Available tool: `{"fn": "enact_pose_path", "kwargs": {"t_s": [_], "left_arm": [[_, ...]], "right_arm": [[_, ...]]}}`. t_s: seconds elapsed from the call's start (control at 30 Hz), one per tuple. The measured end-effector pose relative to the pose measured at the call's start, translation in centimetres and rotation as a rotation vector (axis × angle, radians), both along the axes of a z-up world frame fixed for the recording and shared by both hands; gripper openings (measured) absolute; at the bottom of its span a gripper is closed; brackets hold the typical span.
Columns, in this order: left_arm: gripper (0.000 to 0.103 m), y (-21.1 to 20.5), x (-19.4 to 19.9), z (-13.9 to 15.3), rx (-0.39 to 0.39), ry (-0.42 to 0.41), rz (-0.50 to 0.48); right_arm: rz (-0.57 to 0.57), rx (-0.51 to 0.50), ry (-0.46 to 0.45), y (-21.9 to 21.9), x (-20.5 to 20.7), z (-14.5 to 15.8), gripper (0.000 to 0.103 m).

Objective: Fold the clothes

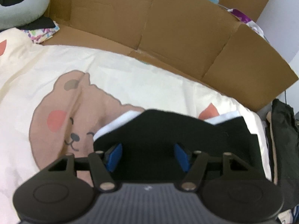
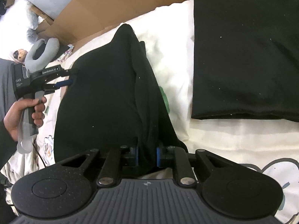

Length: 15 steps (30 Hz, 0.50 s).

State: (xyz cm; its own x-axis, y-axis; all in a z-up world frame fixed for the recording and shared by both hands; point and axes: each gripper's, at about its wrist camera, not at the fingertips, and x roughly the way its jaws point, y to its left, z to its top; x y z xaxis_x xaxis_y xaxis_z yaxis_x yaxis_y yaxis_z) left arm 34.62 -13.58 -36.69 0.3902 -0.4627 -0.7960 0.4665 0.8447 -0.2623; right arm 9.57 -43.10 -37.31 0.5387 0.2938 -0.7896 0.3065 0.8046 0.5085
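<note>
Closest to me, my right gripper (image 2: 147, 154) pinches a bunched fold of the black garment (image 2: 104, 100) between its blue pads. Farther left, my left gripper (image 1: 147, 155) stands spread — the garment's edge lies between its fingers, unpressed. Beyond lie the cream cartoon bedsheet (image 1: 130, 78) and a folded black garment (image 2: 246, 52).

A bed under a cream sheet (image 1: 130, 82) (printed with a brown bear (image 1: 78, 112)) carries a black garment (image 2: 104, 97) near the middle, a folded black stack (image 2: 246, 52) far right, and cardboard (image 1: 168, 24) along its far edge.
</note>
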Motion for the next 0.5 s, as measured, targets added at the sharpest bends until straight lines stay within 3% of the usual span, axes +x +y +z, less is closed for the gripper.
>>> {"fn": "enact_pose_path", "kwargs": {"t_s": [0.13,0.3,0.5], "left_arm": [[0.059,-0.4,1.2,-0.4,-0.004,-0.032,0.01],[0.059,-0.8,2.8,-1.1,0.0,-0.014,0.022],[0.057,-0.3,1.5,1.7,0.04,-0.041,-0.045]], "right_arm": [[0.017,-0.025,0.003,0.1,-0.2,0.4,0.017],[0.023,-0.06,0.003,-0.2,-0.8,1.4,0.019],[0.033,-0.128,-0.024,-0.9,-1.3,3.1,0.036]]}}
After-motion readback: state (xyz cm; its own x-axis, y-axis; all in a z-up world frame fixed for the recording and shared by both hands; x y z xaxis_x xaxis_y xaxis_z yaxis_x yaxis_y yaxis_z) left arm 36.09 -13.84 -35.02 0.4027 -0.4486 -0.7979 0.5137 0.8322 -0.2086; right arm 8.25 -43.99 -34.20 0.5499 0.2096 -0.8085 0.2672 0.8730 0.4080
